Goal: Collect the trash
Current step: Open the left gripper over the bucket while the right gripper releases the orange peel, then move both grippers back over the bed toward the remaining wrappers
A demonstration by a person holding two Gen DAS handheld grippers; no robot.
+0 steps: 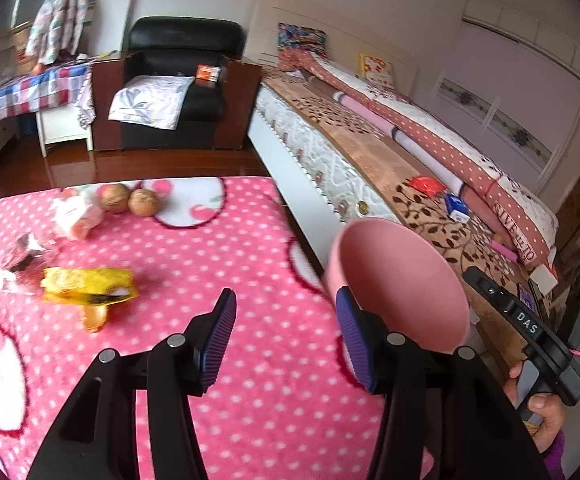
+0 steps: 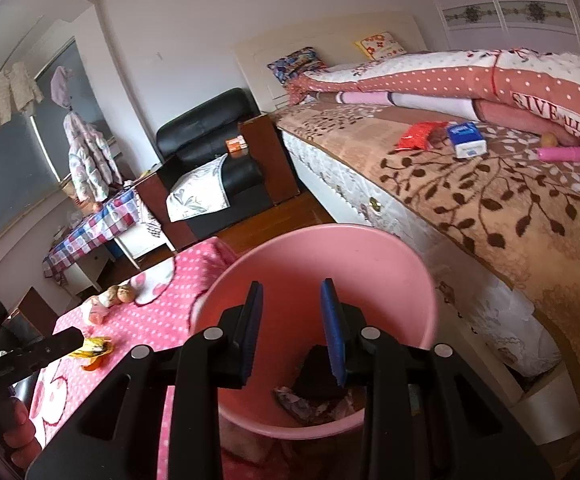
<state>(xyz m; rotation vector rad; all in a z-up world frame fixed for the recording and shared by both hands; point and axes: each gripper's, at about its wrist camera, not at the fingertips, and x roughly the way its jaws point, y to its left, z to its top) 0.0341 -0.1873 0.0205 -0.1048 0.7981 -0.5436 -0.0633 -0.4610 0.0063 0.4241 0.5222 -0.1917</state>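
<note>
A pink bin [image 2: 322, 268] stands between the pink dotted table [image 1: 249, 280] and the bed; it also shows in the left wrist view [image 1: 402, 280]. Dark and crumpled trash [image 2: 314, 388] lies at its bottom. My right gripper [image 2: 292, 328] is open and empty above the bin's mouth. My left gripper [image 1: 285, 340] is open and empty over the table's right part. A yellow wrapper [image 1: 89, 286], a clear crumpled wrapper [image 1: 25, 256], a pink-white packet [image 1: 75, 214] and two walnuts [image 1: 129, 200] lie on the table's left.
The bed [image 2: 470, 200] on the right holds a red wrapper [image 2: 420, 136], a blue-white box [image 2: 466, 140] and a pink tube [image 2: 562, 155]. A black armchair [image 1: 177, 80] and a checked-cloth table [image 1: 25, 92] stand at the back.
</note>
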